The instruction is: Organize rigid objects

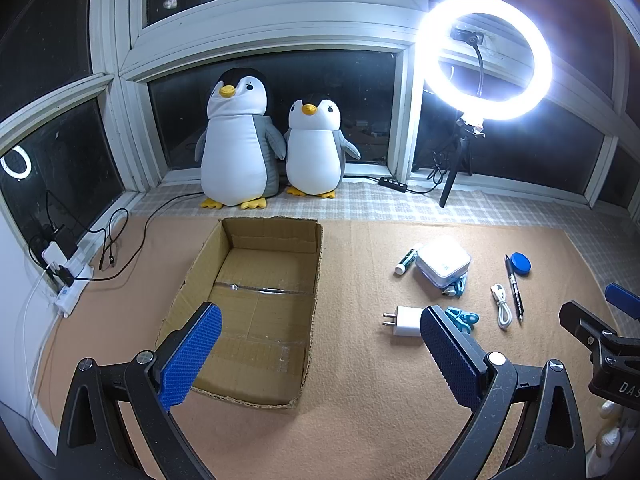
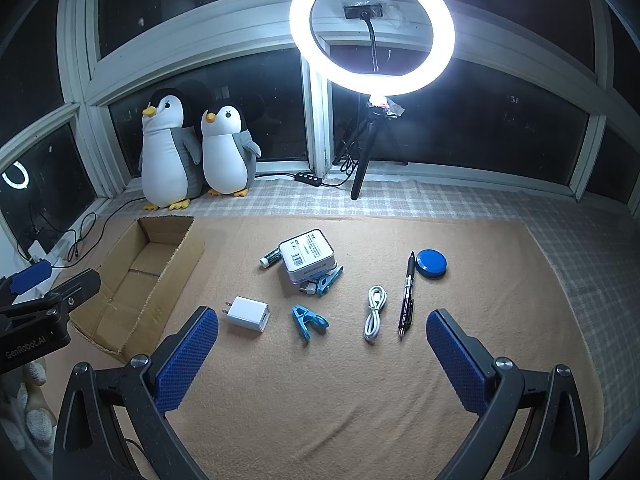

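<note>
Clearly nothing is gripped yet: the left gripper (image 1: 320, 356) and the right gripper (image 2: 322, 356) both hang with jaws wide and empty above the tan felt mat (image 2: 320, 400). The cardboard box (image 1: 256, 304) is empty and lies directly ahead of the left jaws, its long axis running away from them. All the loose things lie to the right of the box, in front of the right gripper, so I judge that this hand is the nearer one. The white charger (image 2: 248, 313), a smooth hard block with two prongs, lies just ahead of the right gripper's left finger. Beside it are a blue plastic clip (image 2: 307, 322), a coiled white cable (image 2: 375, 312) and a black pen (image 2: 407, 294) whose long axis points away from the jaws. Farther stand a glossy white case (image 2: 307, 255) and a round blue lid (image 2: 431, 263).
</note>
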Available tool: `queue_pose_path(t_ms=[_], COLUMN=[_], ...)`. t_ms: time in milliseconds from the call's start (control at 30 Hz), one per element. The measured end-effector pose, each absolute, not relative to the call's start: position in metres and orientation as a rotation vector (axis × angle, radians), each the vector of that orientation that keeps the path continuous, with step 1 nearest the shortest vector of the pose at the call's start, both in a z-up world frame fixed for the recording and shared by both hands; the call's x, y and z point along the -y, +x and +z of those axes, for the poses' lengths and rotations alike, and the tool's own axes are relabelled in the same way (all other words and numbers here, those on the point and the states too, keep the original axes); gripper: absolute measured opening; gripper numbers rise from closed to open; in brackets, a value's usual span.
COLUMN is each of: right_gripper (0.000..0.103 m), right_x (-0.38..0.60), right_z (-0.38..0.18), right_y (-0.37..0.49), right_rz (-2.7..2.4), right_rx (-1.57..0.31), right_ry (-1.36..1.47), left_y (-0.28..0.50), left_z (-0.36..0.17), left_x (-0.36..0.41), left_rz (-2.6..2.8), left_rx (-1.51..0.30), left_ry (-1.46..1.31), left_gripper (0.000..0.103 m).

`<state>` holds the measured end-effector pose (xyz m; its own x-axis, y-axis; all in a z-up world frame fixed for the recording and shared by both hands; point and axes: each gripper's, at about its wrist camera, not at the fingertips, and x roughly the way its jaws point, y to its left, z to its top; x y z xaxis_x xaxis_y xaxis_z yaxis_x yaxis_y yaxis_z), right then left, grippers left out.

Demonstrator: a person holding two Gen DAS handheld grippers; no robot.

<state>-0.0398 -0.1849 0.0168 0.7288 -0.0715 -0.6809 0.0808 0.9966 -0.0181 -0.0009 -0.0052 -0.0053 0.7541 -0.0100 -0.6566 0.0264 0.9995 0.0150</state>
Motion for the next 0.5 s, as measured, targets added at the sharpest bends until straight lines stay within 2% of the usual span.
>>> queue_pose_path(t_ms=[500], right_gripper=[0.103], right_x=[0.1849], right_z=[0.0168], right_y=[-0.0396], right_rz=[-0.082], right_rx=[-0.753], right_ry=[0.015], left_y=[-0.0003], left_z=[-0.0054], left_x=[0.0052], left_rz=[-0.02], left_rx=[-0.717], left_ry=[0.022], left_gripper=[0.101])
